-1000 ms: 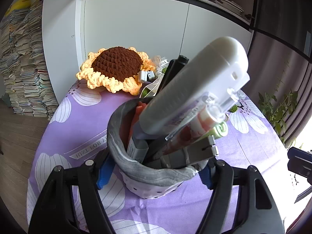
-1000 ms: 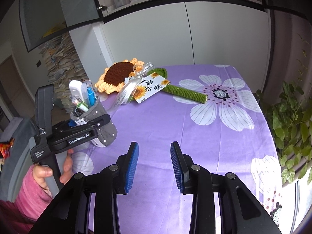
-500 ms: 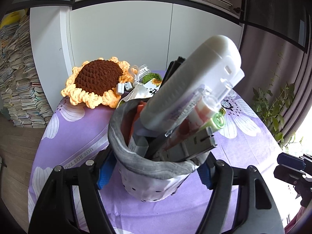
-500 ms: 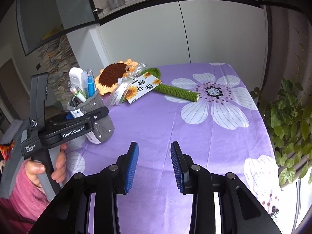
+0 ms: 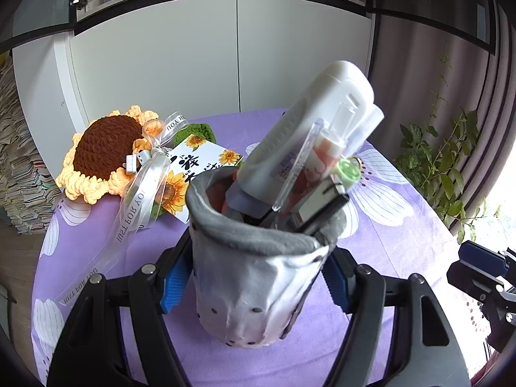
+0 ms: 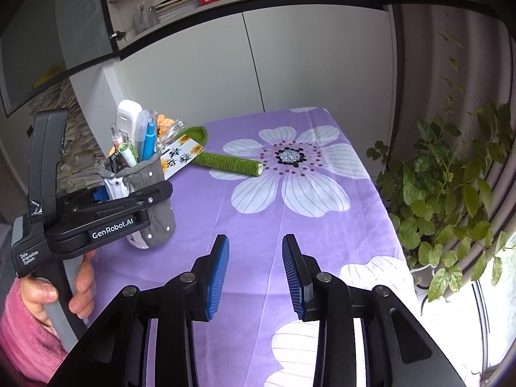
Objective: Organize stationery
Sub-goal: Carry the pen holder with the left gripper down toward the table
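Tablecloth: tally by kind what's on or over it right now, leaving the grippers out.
Fabric pen holder: 1
Crochet sunflower: 1
Sunflower gift card: 1
Ribbon: 1
Total: 4

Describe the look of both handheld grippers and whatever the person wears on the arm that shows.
Both grippers are matte black with silver pivot bolts and ribbed blue pads on the fingers: see the right gripper. The left gripper carries white lettering on its side, "GenRobot.AI" and "Data Acquisition System", and has a grey handle. No cables show. The hand on that handle comes out of a fuzzy pink sleeve.
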